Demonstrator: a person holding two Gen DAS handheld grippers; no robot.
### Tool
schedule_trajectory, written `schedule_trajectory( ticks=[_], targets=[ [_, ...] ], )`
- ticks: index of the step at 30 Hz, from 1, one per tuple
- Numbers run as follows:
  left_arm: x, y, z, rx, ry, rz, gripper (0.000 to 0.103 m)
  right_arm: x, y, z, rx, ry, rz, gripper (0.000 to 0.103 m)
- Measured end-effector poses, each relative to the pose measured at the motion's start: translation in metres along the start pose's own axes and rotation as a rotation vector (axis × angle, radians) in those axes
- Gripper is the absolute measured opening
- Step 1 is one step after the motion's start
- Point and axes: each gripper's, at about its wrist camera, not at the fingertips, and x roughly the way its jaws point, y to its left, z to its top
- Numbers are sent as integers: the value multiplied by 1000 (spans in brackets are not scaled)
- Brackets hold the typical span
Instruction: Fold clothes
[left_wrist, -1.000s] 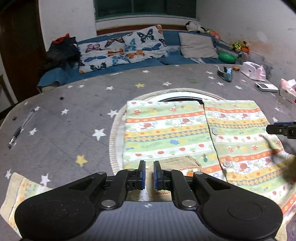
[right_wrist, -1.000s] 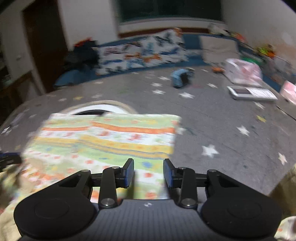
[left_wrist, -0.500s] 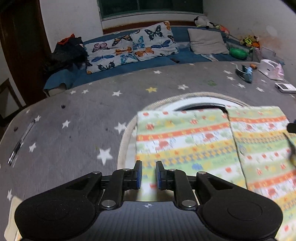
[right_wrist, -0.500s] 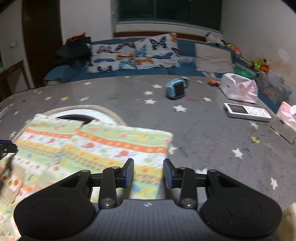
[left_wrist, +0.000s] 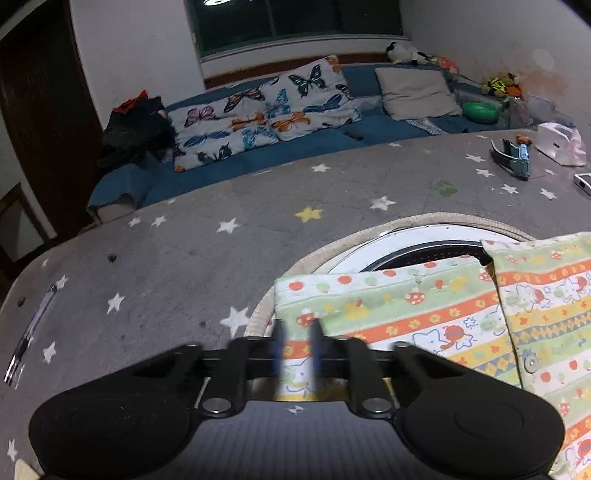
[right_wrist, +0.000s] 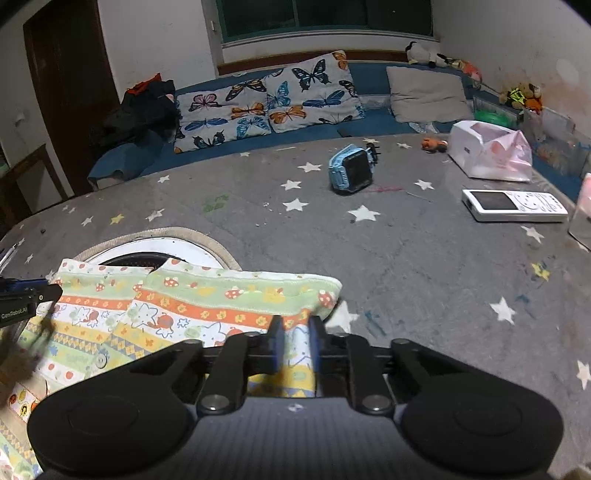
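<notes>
I have the striped garment (left_wrist: 424, 317) spread flat on the table (left_wrist: 184, 266), front panels closed; folding proper remains. My left tool (left_wrist: 296, 349) at six o'clock and right tool (right_wrist: 295, 345) have just closed on its near corners.

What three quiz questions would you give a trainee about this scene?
1. True or false: the watch lies on the cloth.
2. What does the cloth partly cover? A) a white ring B) a pillow C) a pen
3. Short answer: which gripper is at the cloth's corner nearest the remote?

Key:
1. False: the watch lies on the table, apart from the cloth.
2. A: the ring shows behind the cloth's far edge.
3. The right gripper.
</notes>
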Motion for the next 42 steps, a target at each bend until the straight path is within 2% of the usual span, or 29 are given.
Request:
schedule_trajectory(
  ticks=[2,8,11,12,14,15,19,21,23,26,32,36,39,42],
  targets=[
    [2,0,-1,6,-5,29,1,4,3,4,-6,-1,4,7],
    [3,19,6,-68,-26,118,1,21,15,25,-11,-28,5,4],
    [6,29,8,-92,-22,138,1,32,23,33,-44,-28,-5,4],
    [7,32,7,-100,-14,146,1,35,25,35,-56,-24,-4,5],
    [8,37,6,-118,1,163,2,33,29,36,-69,-27,-5,12],
    [6,41,5,-136,10,151,5,31,31,37,-75,-30,-6,13],
    [-18,48,-2,-162,10,111,9,0,36,30,-109,-38,38,39],
    [-36,43,-10,-137,-5,89,16,-20,39,20,-132,-36,72,41],
    [-56,36,-18,-108,-11,66,17,-41,41,4,-147,-26,104,43],
    [-83,19,-35,-82,-3,9,38,-69,44,-24,-163,-14,128,49],
    [-129,-32,-60,4,-24,-115,42,-109,52,-78,-250,-7,111,55],
    [-151,-67,-72,47,-35,-195,44,-122,59,-112,-328,-8,64,57],
    [-156,-89,-77,79,-35,-216,44,-128,59,-128,-364,-17,29,58],
    [-157,-104,-77,84,-23,-239,44,-141,50,-134,-331,-51,27,58]
  ],
)
